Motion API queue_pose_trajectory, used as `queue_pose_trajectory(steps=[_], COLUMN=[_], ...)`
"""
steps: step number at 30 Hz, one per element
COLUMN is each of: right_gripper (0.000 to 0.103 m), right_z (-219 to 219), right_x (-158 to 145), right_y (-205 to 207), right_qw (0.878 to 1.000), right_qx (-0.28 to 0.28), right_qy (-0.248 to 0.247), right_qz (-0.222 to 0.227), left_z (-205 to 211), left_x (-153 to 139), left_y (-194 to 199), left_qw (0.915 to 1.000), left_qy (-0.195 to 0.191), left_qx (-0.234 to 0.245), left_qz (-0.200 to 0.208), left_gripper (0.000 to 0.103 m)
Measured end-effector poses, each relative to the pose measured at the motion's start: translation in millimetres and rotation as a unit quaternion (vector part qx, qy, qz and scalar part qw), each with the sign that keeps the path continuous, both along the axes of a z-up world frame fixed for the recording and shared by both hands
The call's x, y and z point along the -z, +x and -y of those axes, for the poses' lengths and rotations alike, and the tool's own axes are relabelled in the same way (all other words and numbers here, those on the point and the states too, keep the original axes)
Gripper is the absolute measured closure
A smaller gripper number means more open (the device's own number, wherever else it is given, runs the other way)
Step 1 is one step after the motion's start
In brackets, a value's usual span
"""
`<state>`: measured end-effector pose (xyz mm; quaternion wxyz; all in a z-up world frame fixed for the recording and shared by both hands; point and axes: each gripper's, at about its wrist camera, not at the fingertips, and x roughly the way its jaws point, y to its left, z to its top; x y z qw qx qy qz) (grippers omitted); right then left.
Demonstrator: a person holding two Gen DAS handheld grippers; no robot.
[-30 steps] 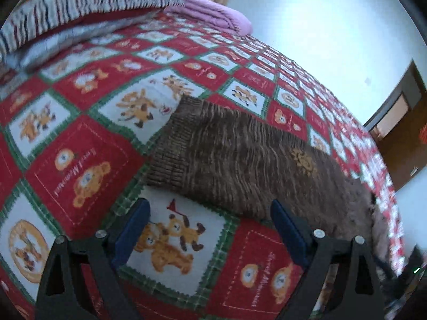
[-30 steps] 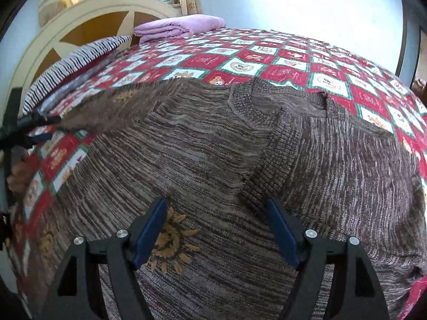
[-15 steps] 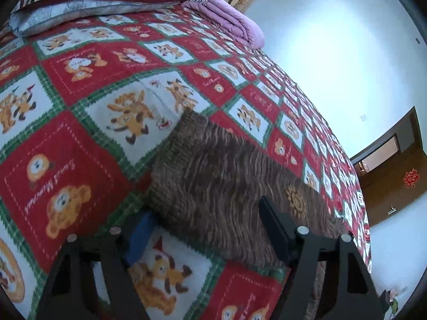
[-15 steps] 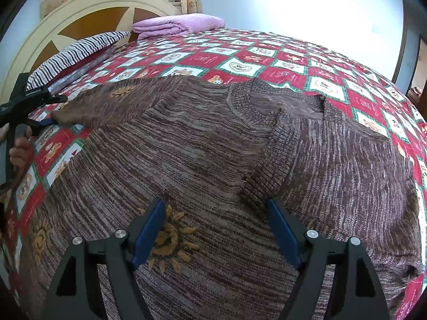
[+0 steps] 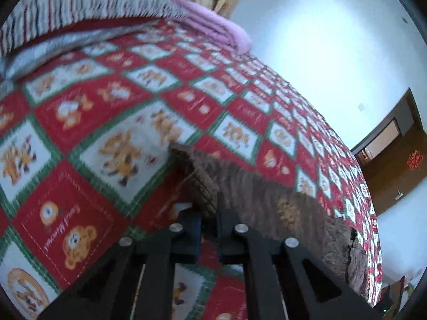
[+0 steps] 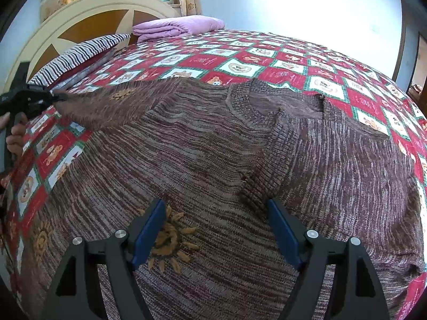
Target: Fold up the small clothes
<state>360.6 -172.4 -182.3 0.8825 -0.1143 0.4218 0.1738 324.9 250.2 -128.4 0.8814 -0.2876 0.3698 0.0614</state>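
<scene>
A bed covered by a red, white and green patchwork quilt (image 6: 240, 66) with teddy-bear squares fills both views. Spread flat over the quilt lies a brown knitted sweater (image 6: 202, 154), its ribbed neck opening toward the far side and an orange sun motif on the fabric near the camera.

The right wrist view takes in almost the whole garment: the body, the right sleeve already laid across the chest, and the left sleeve (image 6: 112, 101) stretched out toward the headboard side. At the head of the bed this view also shows the cream and brown headboard (image 6: 88, 18), a striped pillow (image 6: 80, 56) and a folded lilac blanket (image 6: 178, 25). The left wrist view shows far less of the sweater, only that sleeve (image 5: 240, 186) running away from the camera, with its ribbed cuff lifted off the quilt, plus a brown door at the right edge that the other view barely catches.

The right gripper (image 6: 213, 229) hovers just above the sweater's front with its blue-padded fingers spread wide, holding nothing. The left gripper (image 5: 209, 213) has its fingers pressed together on the sleeve cuff; from the right wrist view it appears at the far left edge (image 6: 50, 97), pinching the sleeve end, with the person's hand (image 6: 13, 136) around its handle.
</scene>
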Motion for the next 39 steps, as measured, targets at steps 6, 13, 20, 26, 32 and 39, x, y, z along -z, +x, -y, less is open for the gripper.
queue_pose_trajectory(steps=[6,13,20,26,32,39], right_gripper=[0.024,0.024,0.024,0.024,0.024,0.024], right_z=[17,64,119,157,163,164], right_x=[-19,-73,-89,-78,-68,-45], right_y=[-5,-34,-64,-86,-90,-88], right_qw=[0.998,0.994,0.990,0.982,0.980,0.981], right_qx=[0.018,0.050,0.087,0.138,0.142,0.142], right_qy=[0.054,0.075,0.071,0.097,0.111,0.118], right_qz=[-0.001,0.064,0.086,0.082,0.084,0.051], left_z=[27,74,125,180,254,364], left_x=[-38,-78,-106,-125,-119,-66], left_y=[9,17,28,35,36,29], left_qw=[0.9993,0.9954,0.9906,0.9839,0.9736,0.9508], left_qy=[0.026,0.045,0.047,0.053,0.075,0.161], left_qx=[0.021,0.064,0.103,0.140,0.191,0.252], left_qz=[0.020,0.054,0.077,0.098,0.100,0.079], left_gripper=[0.095,0.095,0.095,0.095,0.095,0.095])
